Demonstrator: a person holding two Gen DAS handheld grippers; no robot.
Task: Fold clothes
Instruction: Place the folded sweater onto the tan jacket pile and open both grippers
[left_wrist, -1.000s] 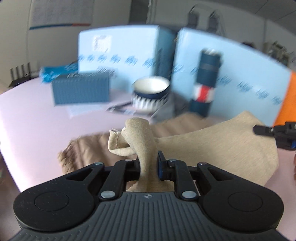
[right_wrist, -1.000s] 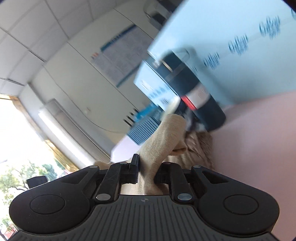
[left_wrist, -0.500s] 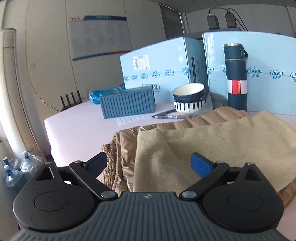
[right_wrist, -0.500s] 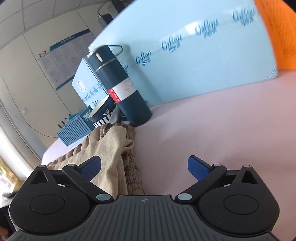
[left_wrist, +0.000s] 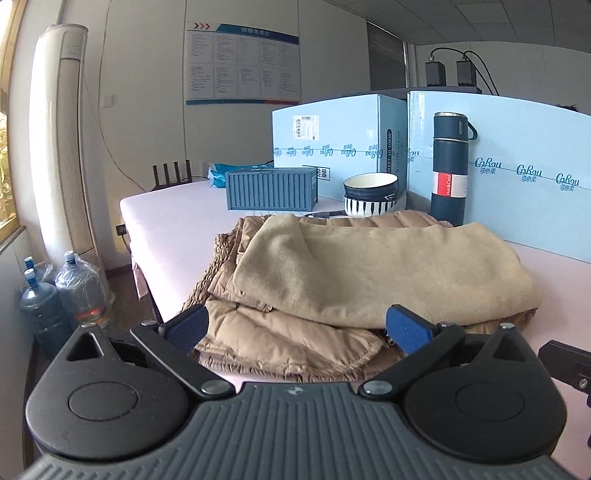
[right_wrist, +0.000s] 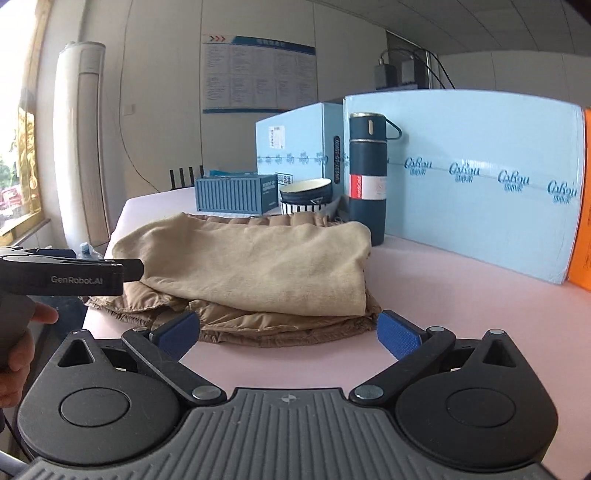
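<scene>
A folded beige garment (left_wrist: 369, 273) (right_wrist: 258, 266) lies flat on a brown quilted jacket (left_wrist: 280, 339) (right_wrist: 266, 321) on the pink table (right_wrist: 443, 288). My left gripper (left_wrist: 297, 328) sits just in front of the stack's near edge. Its jaws are opening and its blue pads (left_wrist: 406, 328) touch no cloth. My right gripper (right_wrist: 288, 332) stands open in front of the stack's right corner, with bare table between its fingers. A hand (right_wrist: 14, 354) at the left edge of the right wrist view holds the left gripper's handle.
Behind the stack stand a dark blue flask (left_wrist: 448, 177), stacked bowls (left_wrist: 371, 194), a blue container-shaped box (left_wrist: 271, 186) and pale blue cartons (left_wrist: 517, 177). The table's left edge (left_wrist: 147, 266) drops to water bottles (left_wrist: 66, 291) on the floor. An orange sheet (right_wrist: 581, 206) is at far right.
Both grippers have let go of the beige cloth, opened wide and drawn back. The cloth, held up before, now lies folded on the jacket.
</scene>
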